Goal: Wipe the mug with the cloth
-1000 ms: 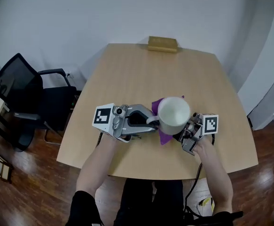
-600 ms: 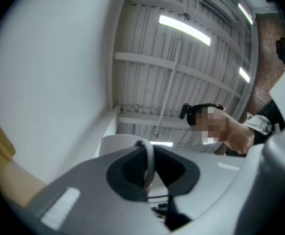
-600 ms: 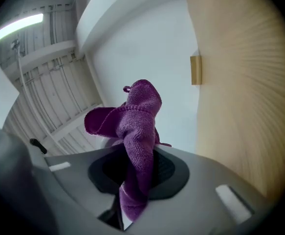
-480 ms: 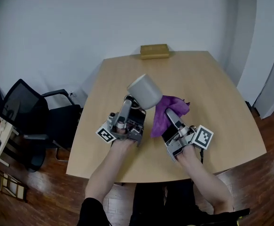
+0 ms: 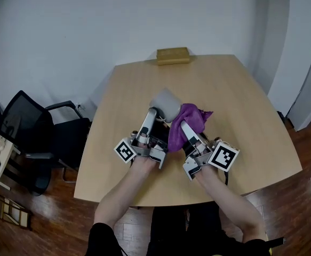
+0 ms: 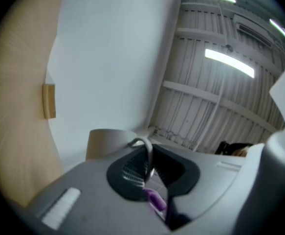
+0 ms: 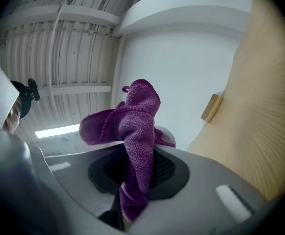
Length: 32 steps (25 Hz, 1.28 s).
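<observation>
In the head view my left gripper [image 5: 155, 115] holds the grey-white mug [image 5: 165, 101] by its handle above the middle of the wooden table [image 5: 235, 100], the mug tipped away from me. Its jaws have just been closing a little on that handle [image 6: 147, 151]; the mug's body [image 6: 108, 142] shows beyond them. My right gripper [image 5: 184, 128] is shut on the purple cloth [image 5: 187, 120], which lies bunched against the mug's right side. In the right gripper view the cloth [image 7: 138, 131] stands up out of the jaws and hides most of the mug.
A flat wooden block [image 5: 172, 56] lies at the table's far edge. A black office chair [image 5: 27, 127] stands left of the table, and a white cabinet [image 5: 310, 79] stands at the right. Dark wood floor surrounds the table.
The mug has been turned from mouth-up to tipped away. Both grippers swung to point away from me, and the cloth has come against the mug's right side.
</observation>
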Each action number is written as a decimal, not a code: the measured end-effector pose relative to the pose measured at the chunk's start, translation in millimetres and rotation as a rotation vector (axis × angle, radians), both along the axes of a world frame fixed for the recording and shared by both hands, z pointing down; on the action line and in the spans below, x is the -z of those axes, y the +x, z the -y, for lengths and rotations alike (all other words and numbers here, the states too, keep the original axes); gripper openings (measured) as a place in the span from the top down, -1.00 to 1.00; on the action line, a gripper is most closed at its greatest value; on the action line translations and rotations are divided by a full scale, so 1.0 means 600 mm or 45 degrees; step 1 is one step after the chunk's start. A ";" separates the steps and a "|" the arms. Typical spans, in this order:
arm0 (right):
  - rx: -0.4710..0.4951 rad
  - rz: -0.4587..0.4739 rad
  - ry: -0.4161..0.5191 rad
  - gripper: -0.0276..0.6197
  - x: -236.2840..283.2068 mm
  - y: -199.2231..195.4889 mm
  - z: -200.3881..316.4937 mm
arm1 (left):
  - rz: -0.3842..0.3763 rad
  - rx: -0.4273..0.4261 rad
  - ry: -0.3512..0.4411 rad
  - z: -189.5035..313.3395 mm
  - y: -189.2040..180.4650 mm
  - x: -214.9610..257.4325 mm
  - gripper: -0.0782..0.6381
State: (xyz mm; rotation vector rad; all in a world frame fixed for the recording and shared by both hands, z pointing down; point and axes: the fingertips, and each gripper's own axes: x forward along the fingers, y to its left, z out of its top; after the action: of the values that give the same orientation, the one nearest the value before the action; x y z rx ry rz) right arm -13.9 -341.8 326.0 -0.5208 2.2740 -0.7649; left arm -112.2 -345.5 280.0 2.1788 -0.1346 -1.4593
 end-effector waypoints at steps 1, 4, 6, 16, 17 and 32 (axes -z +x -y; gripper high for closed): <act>-0.016 -0.034 -0.008 0.68 -0.006 -0.003 0.003 | 0.007 -0.037 0.026 -0.011 0.012 0.003 0.67; -0.051 -0.077 -0.048 0.68 -0.022 0.002 0.021 | 0.046 -0.094 0.101 -0.034 0.037 0.014 0.69; -0.063 -0.102 -0.105 0.68 -0.039 0.007 0.041 | 0.065 -0.103 0.120 -0.037 0.042 0.016 0.69; -0.210 -0.073 0.082 0.68 0.026 0.057 -0.003 | -0.017 -0.051 0.075 -0.023 0.011 0.014 0.69; -0.227 -0.122 0.188 0.68 0.051 0.047 -0.020 | -0.019 -0.058 0.072 -0.023 0.012 0.014 0.69; -0.200 -0.269 -0.175 0.69 -0.058 0.036 0.064 | -0.001 -0.120 0.198 -0.054 0.023 0.034 0.70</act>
State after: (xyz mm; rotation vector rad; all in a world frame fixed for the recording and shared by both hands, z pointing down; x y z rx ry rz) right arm 7.5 -380.0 361.1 -0.8701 2.3475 -0.8234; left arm -98.6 -313.3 259.5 2.2740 0.0841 -1.4612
